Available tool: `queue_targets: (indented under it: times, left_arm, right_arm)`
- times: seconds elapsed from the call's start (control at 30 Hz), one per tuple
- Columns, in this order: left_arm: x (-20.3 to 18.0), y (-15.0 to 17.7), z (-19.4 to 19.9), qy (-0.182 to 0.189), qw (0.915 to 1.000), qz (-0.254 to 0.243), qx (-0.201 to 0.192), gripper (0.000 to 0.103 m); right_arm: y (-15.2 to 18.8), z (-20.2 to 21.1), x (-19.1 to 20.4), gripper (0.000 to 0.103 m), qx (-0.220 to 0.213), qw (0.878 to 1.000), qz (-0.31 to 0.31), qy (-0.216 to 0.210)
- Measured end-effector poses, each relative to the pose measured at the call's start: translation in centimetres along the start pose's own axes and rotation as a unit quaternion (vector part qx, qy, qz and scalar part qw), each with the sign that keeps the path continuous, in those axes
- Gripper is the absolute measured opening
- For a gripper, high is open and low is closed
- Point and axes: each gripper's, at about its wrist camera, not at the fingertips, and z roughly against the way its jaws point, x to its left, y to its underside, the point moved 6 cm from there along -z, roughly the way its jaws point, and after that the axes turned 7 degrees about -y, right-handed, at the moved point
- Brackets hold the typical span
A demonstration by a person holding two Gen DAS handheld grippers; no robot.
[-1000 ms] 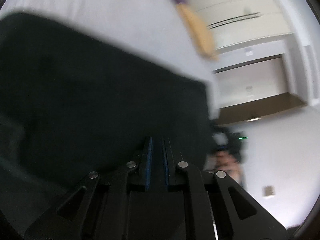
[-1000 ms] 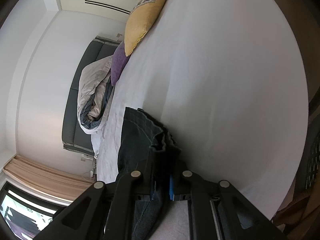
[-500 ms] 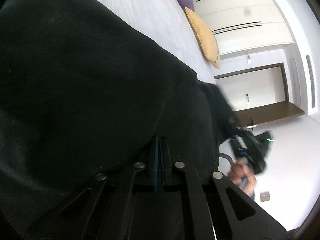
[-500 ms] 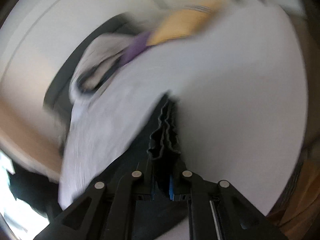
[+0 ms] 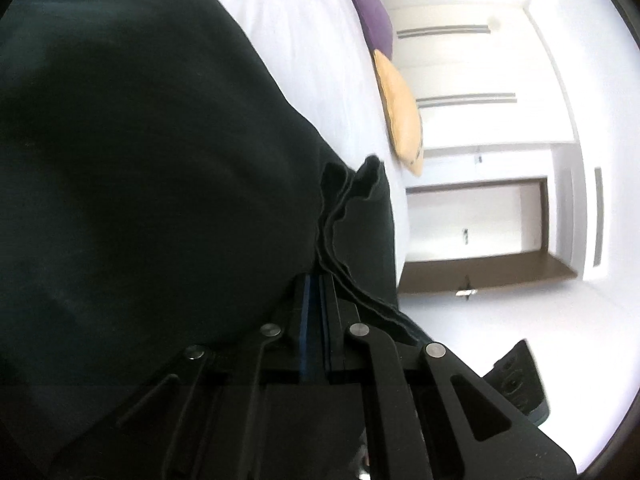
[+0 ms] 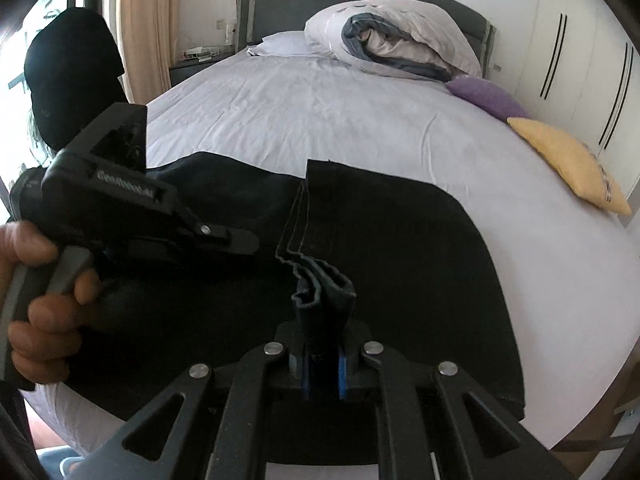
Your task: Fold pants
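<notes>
L wrist view: left tool (image 5: 316,292) pinched narrow on 1 pair of dark pants (image 5: 140,152), draped over the bed (image 5: 296,24); 2 cushions beyond. R wrist view: right tool (image 6: 322,360) clamped on bunched pants (image 6: 400,248) hem; 1 purple cushion (image 6: 486,96), 1 yellow cushion (image 6: 568,164), 1 rolled duvet (image 6: 396,40).

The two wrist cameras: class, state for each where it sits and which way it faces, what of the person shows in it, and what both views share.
Left wrist: sits on the left tool, facing along it over the dark pants toward wardrobe and doorway; no hand shows.
Right wrist: sits on the right tool, facing up the bed toward the headboard; the person's left hand shows.
Shared: pants, bed, yellow pillow, purple pillow.
</notes>
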Motion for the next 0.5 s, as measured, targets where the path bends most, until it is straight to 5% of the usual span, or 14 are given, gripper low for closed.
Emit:
queue_targets:
  times: [0.1, 0.17, 0.27, 0.5]
  left_arm:
    - [0.1, -0.4, 0.7, 0.023, 0.9995, 0.023, -0.006, 0.022]
    - [-0.7, -1.1, 1.2, 0.052, 0.9978, 0.04, -0.011, 0.055]
    - [-1.8, -1.4, 1.6, 0.064, 0.9972, 0.035, -0.016, 0.079]
    - [-2.5, -1.3, 0.8, 0.023, 0.9996, 0.017, 0.005, 0.074]
  right_arm:
    - [-0.1, 0.7, 0.5, 0.011, -0.008, 1.0, 0.013, 0.011]
    - [0.1, 1.1, 1.5, 0.011, -0.014, 0.999, 0.041, 0.025]
    - [0.3, 1.5, 3.4, 0.011, -0.024, 0.994, 0.088, 0.052]
    - [1.1, 2.9, 8.1, 0.011, -0.044, 0.98, 0.174, 0.081]
